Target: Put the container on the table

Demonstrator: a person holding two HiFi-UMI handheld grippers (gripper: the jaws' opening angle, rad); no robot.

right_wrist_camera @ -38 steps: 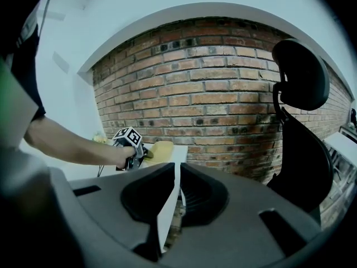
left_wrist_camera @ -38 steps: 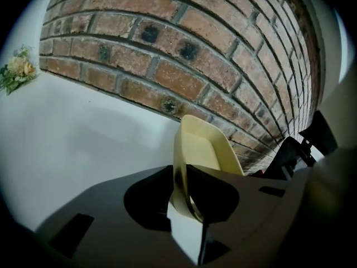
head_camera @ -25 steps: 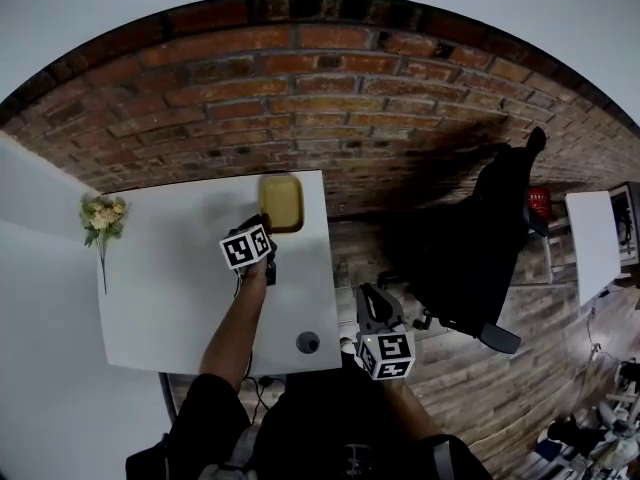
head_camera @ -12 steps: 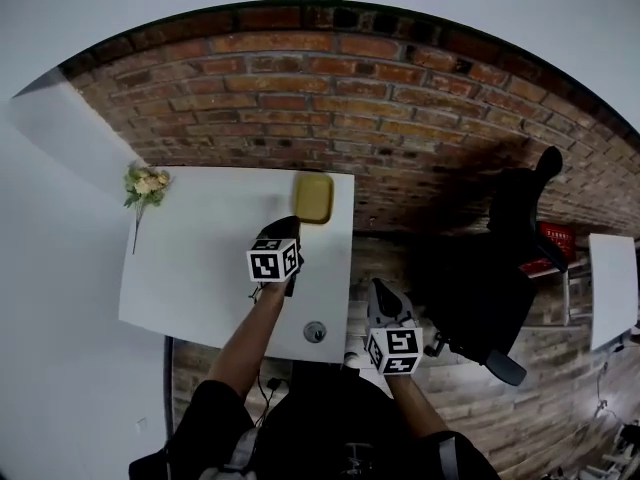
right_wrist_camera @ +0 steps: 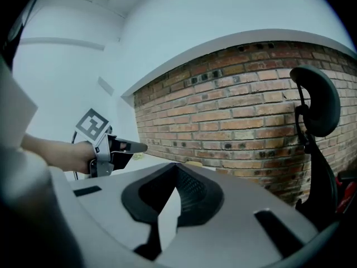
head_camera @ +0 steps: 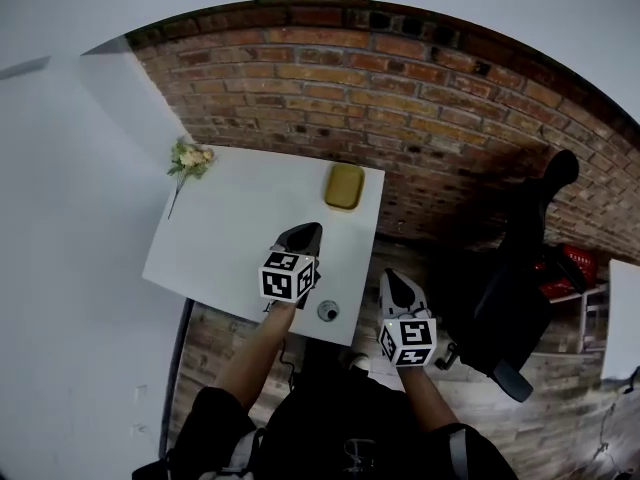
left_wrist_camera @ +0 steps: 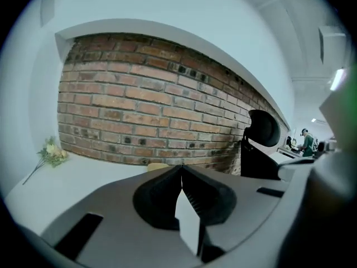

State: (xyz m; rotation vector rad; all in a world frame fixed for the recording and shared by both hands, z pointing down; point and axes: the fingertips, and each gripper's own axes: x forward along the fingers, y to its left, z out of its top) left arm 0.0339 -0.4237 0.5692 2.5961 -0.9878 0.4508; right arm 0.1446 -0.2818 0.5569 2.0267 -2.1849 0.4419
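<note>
Head view, from the left: a flower sprig (head_camera: 188, 158) lies at the far left corner of the white counter (head_camera: 220, 238), which stands against a brick wall (head_camera: 400, 98). Further right, the container (head_camera: 344, 186) rests flat on the counter at its far right corner, near the wall-side edge. It is a shallow yellow tray, rectangular with rounded corners and a raised rim. Its long axis runs away from the person toward the wall.

The left gripper (head_camera: 305, 231) hangs over the near right part of the counter and points toward the container but is well apart from it. The left gripper view shows its fingers pressed together with nothing between them. A small round grey fitting (head_camera: 328, 311) sits on the counter by the near edge. The right gripper (head_camera: 392, 280) is off the counter's right side, over the wooden floor. Its fingers also meet at the tips and hold nothing. A dark chair (head_camera: 520, 258) stands at the far right.

A second ago the left gripper was right at the container's near end; it has since drawn back, while the container has kept its place and heading.
</note>
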